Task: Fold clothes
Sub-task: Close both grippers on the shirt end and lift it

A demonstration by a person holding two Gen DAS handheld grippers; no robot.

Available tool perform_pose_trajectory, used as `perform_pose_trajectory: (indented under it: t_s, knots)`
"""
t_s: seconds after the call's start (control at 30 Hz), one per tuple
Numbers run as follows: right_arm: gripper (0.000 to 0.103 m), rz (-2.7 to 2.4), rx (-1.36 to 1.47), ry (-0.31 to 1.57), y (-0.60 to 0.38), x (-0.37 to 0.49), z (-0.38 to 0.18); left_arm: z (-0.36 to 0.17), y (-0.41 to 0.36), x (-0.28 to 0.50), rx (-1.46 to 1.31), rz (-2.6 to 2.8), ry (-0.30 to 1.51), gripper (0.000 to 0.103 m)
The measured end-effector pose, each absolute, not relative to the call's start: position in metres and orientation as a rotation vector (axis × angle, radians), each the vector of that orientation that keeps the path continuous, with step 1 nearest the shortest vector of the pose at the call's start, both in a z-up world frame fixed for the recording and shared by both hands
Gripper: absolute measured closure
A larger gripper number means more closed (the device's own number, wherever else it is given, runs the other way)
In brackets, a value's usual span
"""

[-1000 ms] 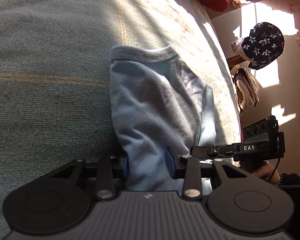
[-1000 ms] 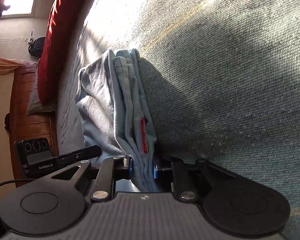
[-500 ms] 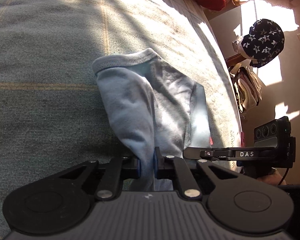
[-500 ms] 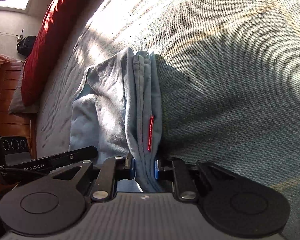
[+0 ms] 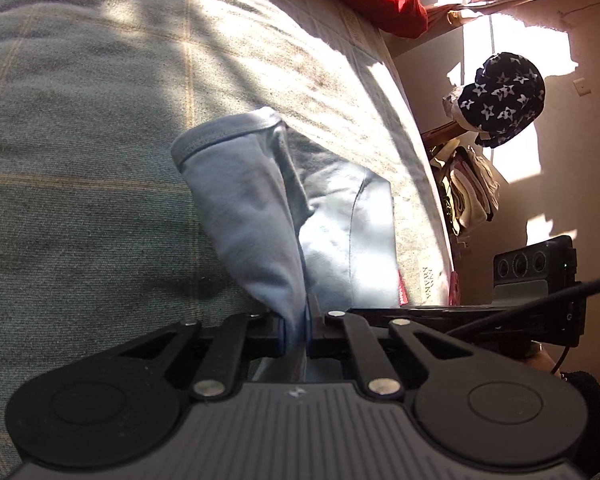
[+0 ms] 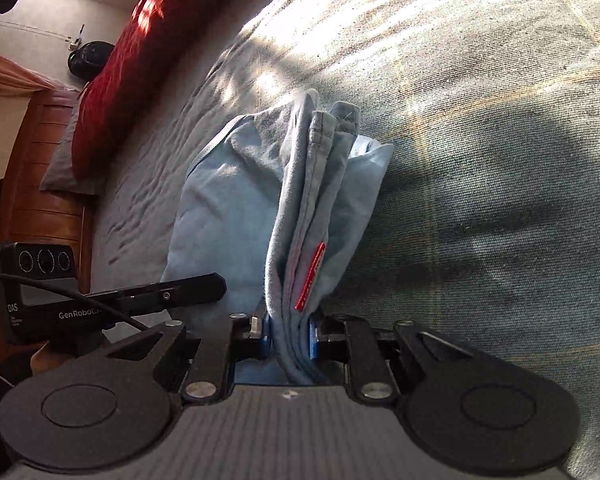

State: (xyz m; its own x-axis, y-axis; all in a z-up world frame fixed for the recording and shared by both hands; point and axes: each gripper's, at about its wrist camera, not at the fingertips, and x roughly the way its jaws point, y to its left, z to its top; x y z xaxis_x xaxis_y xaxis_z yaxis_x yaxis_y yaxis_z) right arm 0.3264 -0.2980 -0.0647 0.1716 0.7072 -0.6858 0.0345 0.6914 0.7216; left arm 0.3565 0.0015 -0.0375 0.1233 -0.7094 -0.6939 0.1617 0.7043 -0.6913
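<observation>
Both grippers point forward and down at a slant over a bed (image 5: 80, 168) covered in a grey-green checked blanket, and each has a fold of the same light blue garment (image 5: 256, 216) pinched between its jaws.

The left gripper (image 5: 296, 326) has its jaws drawn almost together, clamped on a thin bunch of the cloth. From that grip the fabric runs away from the camera to a ribbed hem at its far end, with a flatter, sunlit panel of the garment lying on the blanket just to the right. The right gripper's body shows at the right edge of this view, close beside the left one.

The right gripper (image 6: 290, 334) has its jaws closed on a thicker stack of several layered edges — a small red label (image 6: 311, 276) sits on one layer just above the grip. The garment rises from the jaws as a narrow, upright bundle, its far end resting on the blanket; the rest of the cloth spreads leftward towards the left gripper, whose body and cable show at the lower left.

A red pillow (image 6: 140, 64) lies along the far edge of the bed, and a dark star-patterned cloth (image 5: 504, 100) sits beyond the bed's side — both well apart from the garment
</observation>
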Motion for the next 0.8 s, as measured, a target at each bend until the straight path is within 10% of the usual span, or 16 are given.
perform_pose_trajectory:
  t_s: [0.8]
  knots:
    - [0.081,0.911,0.569,1.438,-0.059,0.353,-0.035,0.014,0.240,0.320,-0.592,-0.334,1.169,0.097]
